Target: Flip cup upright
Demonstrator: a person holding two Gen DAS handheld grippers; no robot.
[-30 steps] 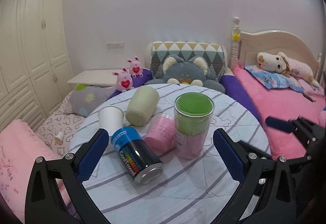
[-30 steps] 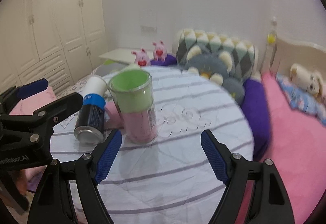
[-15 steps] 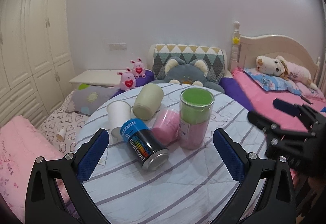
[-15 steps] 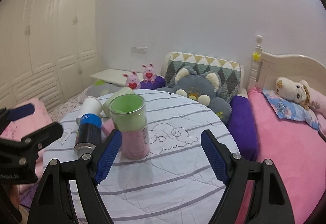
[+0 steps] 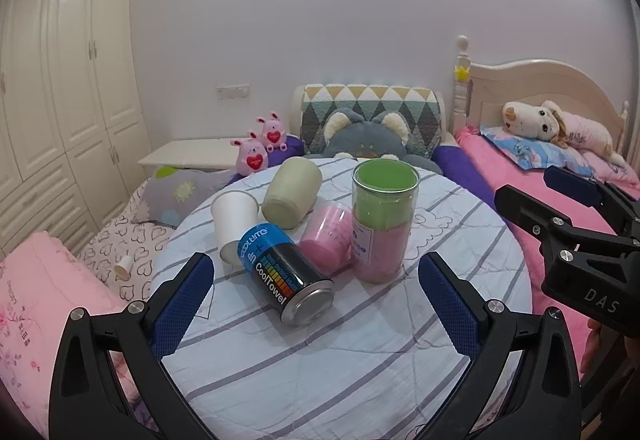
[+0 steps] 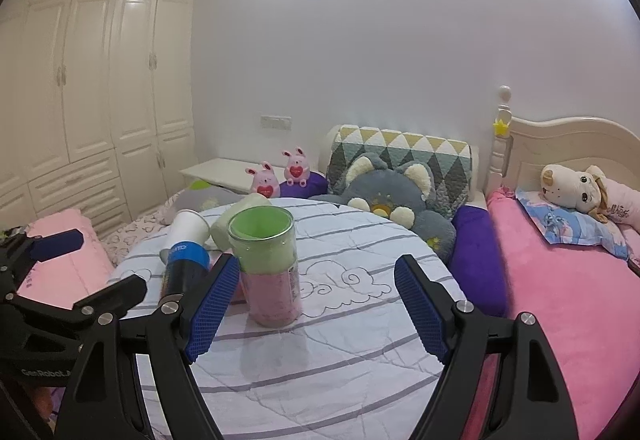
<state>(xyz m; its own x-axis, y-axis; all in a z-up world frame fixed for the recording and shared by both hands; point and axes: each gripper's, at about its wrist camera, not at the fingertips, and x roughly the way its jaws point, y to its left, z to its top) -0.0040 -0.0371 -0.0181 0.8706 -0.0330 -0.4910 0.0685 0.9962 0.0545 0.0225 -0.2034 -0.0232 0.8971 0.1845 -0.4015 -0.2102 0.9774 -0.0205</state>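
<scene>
A round striped tabletop [image 5: 360,360] is sitting in a bedroom. The clear cup [image 5: 382,224] is standing upright near its middle, touching the pink cup [image 5: 326,240] lying beside a can [image 5: 286,280]. The left tool [image 5: 316,300] and right tool [image 6: 318,308] are both hovering wide apart, holding nothing.

Both wrist views face the round table [image 5: 360,360] from near, the right one from farther right

Round table [image 5: 360,380] with striped white cloth carries: clear jar [image 5: 382,224] upright; paper cup [image 5: 233,224], green cup [image 5: 292,197], pink cup [image 5: 326,238], CoolTowel can [image 5: 286,276] lying sideways
</scene>
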